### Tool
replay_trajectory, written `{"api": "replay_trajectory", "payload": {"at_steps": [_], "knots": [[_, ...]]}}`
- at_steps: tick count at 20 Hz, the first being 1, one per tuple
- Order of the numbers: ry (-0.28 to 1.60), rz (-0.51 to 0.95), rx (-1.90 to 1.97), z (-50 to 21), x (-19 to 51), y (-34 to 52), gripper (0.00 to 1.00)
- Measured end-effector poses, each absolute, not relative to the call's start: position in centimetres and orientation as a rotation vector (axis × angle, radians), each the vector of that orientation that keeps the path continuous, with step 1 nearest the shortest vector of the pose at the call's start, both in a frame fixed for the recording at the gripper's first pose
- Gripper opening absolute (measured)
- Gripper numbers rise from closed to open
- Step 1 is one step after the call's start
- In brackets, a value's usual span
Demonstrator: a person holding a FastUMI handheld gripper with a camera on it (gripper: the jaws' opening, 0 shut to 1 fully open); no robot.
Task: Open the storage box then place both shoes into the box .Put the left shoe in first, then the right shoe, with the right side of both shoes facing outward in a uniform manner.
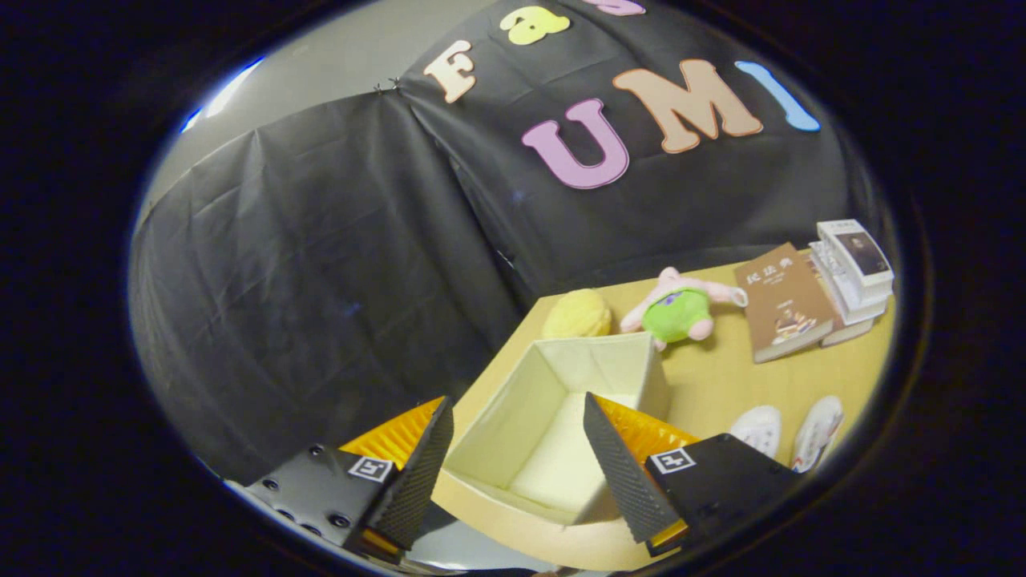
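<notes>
The cream fabric storage box (553, 425) stands open on the pale wooden bench (721, 385), directly ahead of and between the fingers; nothing is seen inside it. Its walls look like thin cloth-covered panels: judged light, semi-stiff and liable to slide or fold if pushed at the rim.

The pair of white sneakers (789, 433) lies on the bench beyond the right finger, well apart from the box, toes pointing roughly away. Which is the left shoe cannot be told with certainty. They are judged light, soft in the upper and firmer at the sole; the heel collar or the upper's side wall looks the soundest place to take hold, as the smooth toe may slip.

The tongs (513, 457) are released, fingers spread wide with nothing between them but the view of the box.

Farther back on the bench: a round yellow plush item (577, 314), a pink and green soft toy (677, 308), a brown-covered book (784, 303), and a stack of white books (854, 268) just beside it.
</notes>
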State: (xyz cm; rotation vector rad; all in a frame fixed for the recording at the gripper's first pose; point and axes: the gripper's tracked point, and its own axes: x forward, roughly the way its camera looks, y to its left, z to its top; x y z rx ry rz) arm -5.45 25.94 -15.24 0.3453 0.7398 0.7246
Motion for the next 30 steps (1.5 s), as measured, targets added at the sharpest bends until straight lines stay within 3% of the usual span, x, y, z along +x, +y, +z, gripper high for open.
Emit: {"api": "replay_trajectory", "payload": {"at_steps": [15, 27, 30], "knots": [[0.801, 0.577, -0.059, -24.9, -5.4, 10.5, 1.0], [1.107, 0.577, -0.154, -37.9, -8.6, 4.9, 1.0], [1.157, 0.603, -0.144, -39.0, -8.8, 5.3, 0.84]]}}
